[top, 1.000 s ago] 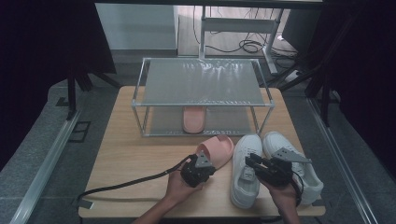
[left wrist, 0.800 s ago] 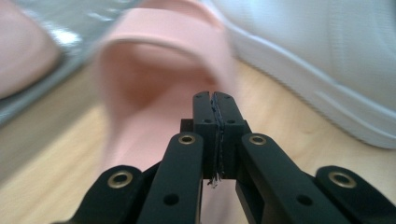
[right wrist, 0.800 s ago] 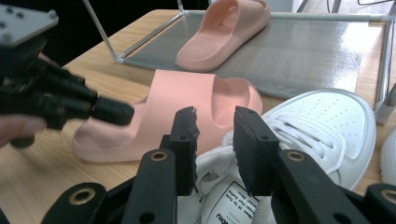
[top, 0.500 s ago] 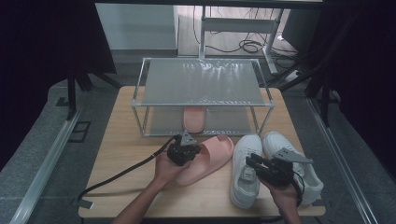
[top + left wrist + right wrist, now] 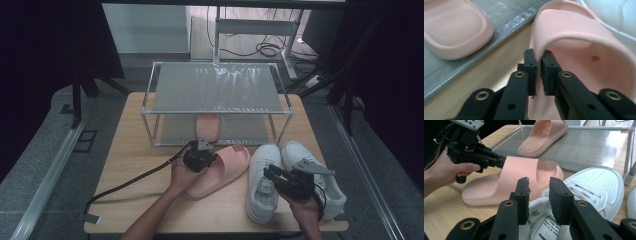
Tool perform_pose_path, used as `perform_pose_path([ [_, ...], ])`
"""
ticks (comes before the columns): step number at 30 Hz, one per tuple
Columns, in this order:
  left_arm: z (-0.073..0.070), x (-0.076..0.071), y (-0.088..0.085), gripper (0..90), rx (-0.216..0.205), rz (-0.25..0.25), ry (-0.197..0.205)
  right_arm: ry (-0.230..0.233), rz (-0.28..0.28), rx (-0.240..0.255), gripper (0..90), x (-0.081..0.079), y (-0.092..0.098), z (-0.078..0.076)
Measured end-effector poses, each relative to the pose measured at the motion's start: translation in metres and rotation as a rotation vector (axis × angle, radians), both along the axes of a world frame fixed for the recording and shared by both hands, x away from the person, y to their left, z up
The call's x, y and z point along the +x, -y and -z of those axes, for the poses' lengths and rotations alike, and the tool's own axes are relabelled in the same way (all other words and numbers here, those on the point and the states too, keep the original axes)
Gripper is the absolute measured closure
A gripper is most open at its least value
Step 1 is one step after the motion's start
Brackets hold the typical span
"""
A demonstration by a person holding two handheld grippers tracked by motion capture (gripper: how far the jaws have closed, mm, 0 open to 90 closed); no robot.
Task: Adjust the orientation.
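A pink slipper (image 5: 227,167) lies on the wooden table in front of the rack. My left gripper (image 5: 215,159) comes at it from the left. Its jaws have just been closing, and in the left gripper view the left gripper (image 5: 539,56) pinches the edge of the slipper's strap (image 5: 584,37). A matching pink slipper (image 5: 208,126) sits on the rack's lower shelf. My right gripper (image 5: 268,175) rests over the heel of the left white sneaker (image 5: 262,200). In the right gripper view the right gripper (image 5: 539,187) has white collar fabric filling the gap between its pads.
A metal two-level rack (image 5: 215,87) stands at the back of the table (image 5: 130,165). A second white sneaker (image 5: 325,180) lies to the right of the first. The left gripper's cable (image 5: 135,177) trails to the front left edge.
My left gripper has moved away from me and to the left along the pink slipper, toward the rack, and now grips the strap. The right gripper and both sneakers have stayed put.
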State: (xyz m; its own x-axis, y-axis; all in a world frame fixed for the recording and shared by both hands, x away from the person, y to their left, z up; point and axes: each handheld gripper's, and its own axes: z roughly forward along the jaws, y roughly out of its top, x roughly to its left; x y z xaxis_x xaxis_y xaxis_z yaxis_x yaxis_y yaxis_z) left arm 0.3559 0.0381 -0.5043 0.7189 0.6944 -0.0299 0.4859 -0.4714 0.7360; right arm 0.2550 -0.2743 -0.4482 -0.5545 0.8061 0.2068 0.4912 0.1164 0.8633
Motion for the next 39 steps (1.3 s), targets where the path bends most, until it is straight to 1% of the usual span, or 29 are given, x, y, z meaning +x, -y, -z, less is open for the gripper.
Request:
perform_pose_path([
  [1,-0.002,-0.006,-0.002,85.9,0.031,-0.026,0.023,-0.002,0.002,0.001,69.2,0.000,0.001,0.000],
  [2,-0.002,-0.006,-0.002,85.9,0.031,-0.026,0.023,-0.002,0.002,0.001,69.2,0.000,0.001,0.000],
  [4,-0.003,-0.011,-0.010,85.9,0.025,-0.045,0.017,-0.001,0.002,0.003,69.2,0.000,0.002,0.000],
  [8,-0.002,-0.026,-0.038,85.8,0.030,-0.091,0.011,0.002,-0.002,0.001,69.2,0.000,0.001,0.000],
  [9,-0.002,-0.030,-0.046,85.8,0.028,-0.104,0.008,0.000,-0.003,-0.001,69.2,0.000,0.002,-0.001],
  [10,-0.001,-0.035,-0.054,85.8,0.018,-0.116,0.006,0.003,-0.002,0.002,69.2,0.000,0.001,-0.001],
  [11,-0.001,-0.043,-0.068,85.7,0.006,-0.135,0.007,0.003,-0.002,0.002,69.2,0.000,0.001,-0.001],
  [12,-0.002,-0.047,-0.073,85.8,0.006,-0.144,0.012,0.004,-0.002,0.002,69.2,0.000,0.001,-0.001],
  [13,-0.002,-0.047,-0.073,85.8,0.006,-0.144,0.012,0.004,-0.002,0.002,69.2,0.000,0.001,-0.001],
  [16,-0.005,-0.054,-0.082,85.7,-0.010,-0.158,0.030,0.006,-0.005,-0.001,69.2,0.001,-0.001,-0.002],
  [19,-0.008,-0.056,-0.081,85.6,-0.028,-0.159,0.040,0.001,-0.010,-0.004,69.2,0.002,-0.005,-0.001],
  [22,-0.008,-0.055,-0.079,85.6,-0.036,-0.159,0.041,-0.001,-0.015,-0.007,69.1,0.002,-0.006,0.000],
  [24,-0.008,-0.054,-0.077,85.5,-0.033,-0.168,0.037,-0.004,-0.016,-0.008,69.1,0.003,-0.007,0.000],
  [25,-0.007,-0.052,-0.076,85.4,-0.034,-0.176,0.029,-0.005,-0.014,-0.007,69.1,0.003,-0.006,0.001],
  [28,-0.006,-0.051,-0.075,85.3,-0.041,-0.180,0.022,-0.005,-0.012,-0.005,69.1,0.003,-0.005,0.001],
  [33,-0.007,-0.049,-0.067,85.3,-0.048,-0.162,0.021,-0.002,-0.008,-0.002,69.1,0.003,-0.002,0.001],
  [35,-0.011,-0.048,-0.062,85.4,-0.053,-0.150,0.028,-0.002,-0.005,0.001,69.1,0.003,-0.001,0.000],
  [39,-0.016,-0.047,-0.058,85.4,-0.063,-0.142,0.038,0.002,-0.005,0.000,69.1,0.002,-0.001,-0.001],
])
